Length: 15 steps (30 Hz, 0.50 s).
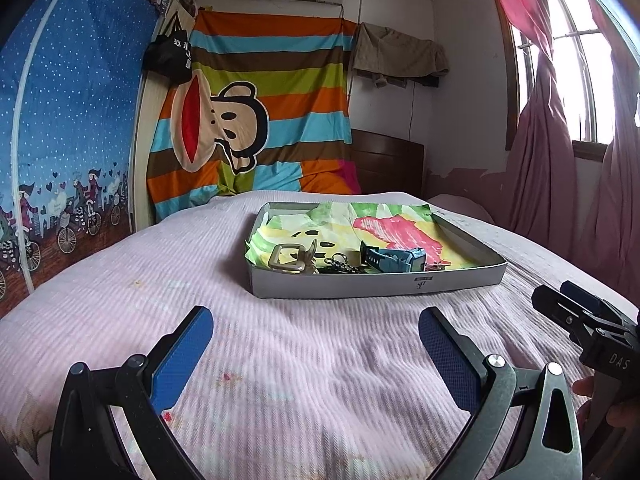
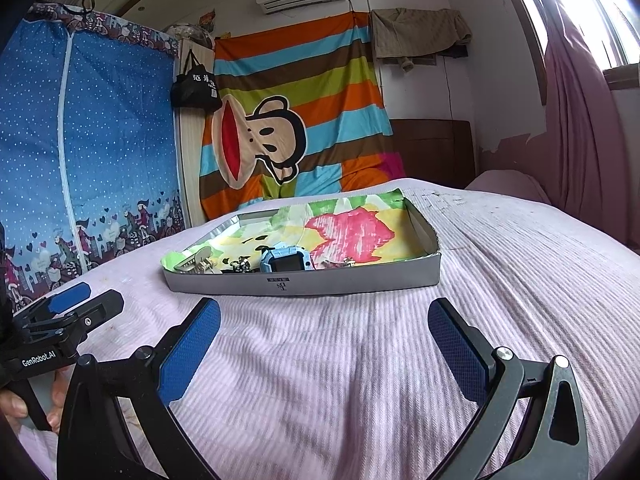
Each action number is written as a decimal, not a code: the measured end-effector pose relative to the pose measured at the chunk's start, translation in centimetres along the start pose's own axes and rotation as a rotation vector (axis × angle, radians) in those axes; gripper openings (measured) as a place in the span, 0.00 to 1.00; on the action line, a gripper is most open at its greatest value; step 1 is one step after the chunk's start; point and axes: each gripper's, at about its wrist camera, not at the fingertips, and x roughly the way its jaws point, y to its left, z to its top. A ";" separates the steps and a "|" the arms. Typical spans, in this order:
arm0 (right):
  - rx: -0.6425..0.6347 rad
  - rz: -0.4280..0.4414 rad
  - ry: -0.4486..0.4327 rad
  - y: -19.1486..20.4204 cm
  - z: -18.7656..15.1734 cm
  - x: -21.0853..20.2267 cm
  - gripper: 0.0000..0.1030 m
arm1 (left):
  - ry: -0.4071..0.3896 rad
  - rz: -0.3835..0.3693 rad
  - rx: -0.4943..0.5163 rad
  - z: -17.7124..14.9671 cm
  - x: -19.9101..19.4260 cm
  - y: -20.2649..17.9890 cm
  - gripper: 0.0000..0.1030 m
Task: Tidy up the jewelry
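A shallow grey box [image 1: 360, 283] [image 2: 320, 283] lined with colourful cloth sits on the pink bed. Along its near wall lie a beige hair claw clip [image 1: 290, 258] [image 2: 194, 263], a dark chain piece [image 1: 340, 266] [image 2: 240, 266], a blue watch [image 1: 394, 259] [image 2: 284, 261] and a small trinket [image 1: 436, 266] [image 2: 340, 263]. My left gripper [image 1: 316, 330] is open and empty, a short way in front of the box. My right gripper [image 2: 324, 322] is open and empty, also just short of the box. Each gripper shows at the edge of the other's view, the right one [image 1: 560, 300] and the left one [image 2: 86, 300].
The pink bedspread [image 1: 160, 280] [image 2: 520, 280] stretches around the box. A blue wardrobe cover [image 2: 80, 140] stands left, a striped monkey sheet [image 1: 260, 120] hangs behind, a dark headboard [image 2: 432, 152] and pink curtains [image 1: 560, 160] are at the right.
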 end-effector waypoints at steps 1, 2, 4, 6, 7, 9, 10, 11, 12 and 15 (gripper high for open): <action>-0.001 0.000 0.000 0.0 0.0 0.0 0.99 | 0.000 0.001 0.001 0.0 0.0 0.0 1.00; -0.002 0.000 -0.001 0.1 -0.1 0.0 0.99 | 0.000 0.001 0.002 0.0 0.0 -0.1 1.00; -0.003 0.000 0.000 0.1 0.0 0.1 0.99 | 0.000 0.002 0.003 0.0 0.0 0.0 1.00; -0.004 0.000 0.000 0.1 -0.1 0.1 0.99 | 0.000 0.001 0.002 0.0 0.0 0.0 1.00; -0.004 0.000 0.001 0.1 -0.1 0.1 0.99 | 0.001 0.002 0.003 0.0 0.0 0.0 1.00; -0.003 0.000 0.001 0.1 -0.1 0.1 0.99 | 0.001 0.002 0.003 0.1 0.0 0.0 1.00; -0.003 0.000 0.001 0.1 -0.1 0.1 0.99 | 0.002 0.002 0.003 0.1 0.0 0.0 1.00; -0.003 0.000 0.001 0.1 -0.1 0.1 0.99 | 0.001 0.002 0.003 0.1 0.0 0.0 1.00; -0.003 0.000 0.001 0.1 -0.1 0.1 0.99 | 0.001 0.001 0.003 0.1 0.0 0.0 1.00; -0.004 0.000 0.002 0.1 -0.1 0.1 0.99 | 0.001 0.002 0.003 0.1 0.0 0.0 1.00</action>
